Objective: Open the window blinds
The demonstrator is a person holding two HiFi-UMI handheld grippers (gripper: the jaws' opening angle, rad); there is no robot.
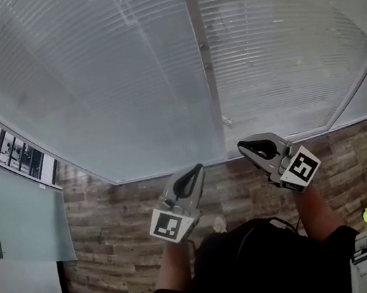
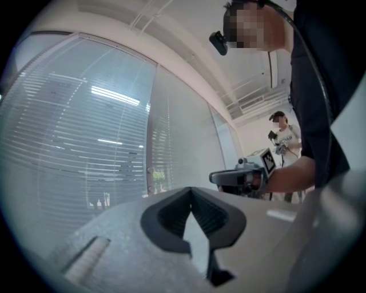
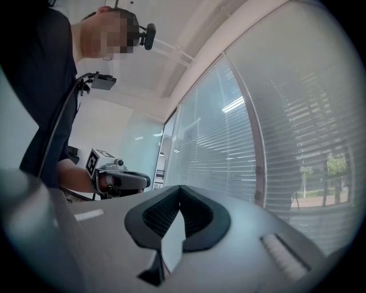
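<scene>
**Facing the closed blinds, both claws empty**

The window blinds (image 1: 126, 82) fill the upper half of the head view with their slats closed, well apart from both tools. At lower centre, the left gripper (image 1: 195, 170) and right gripper (image 1: 245, 147) each have jaws pressed together on nothing. The control is probably the small fitting (image 1: 227, 121) beside the central post (image 1: 201, 51). One claw likely needs to spread first, then meet it squarely.

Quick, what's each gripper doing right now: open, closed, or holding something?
Left grey two-jaw gripper: closed, tips touching, holding nothing.
Right grey two-jaw gripper: closed, tips touching, holding nothing.
</scene>
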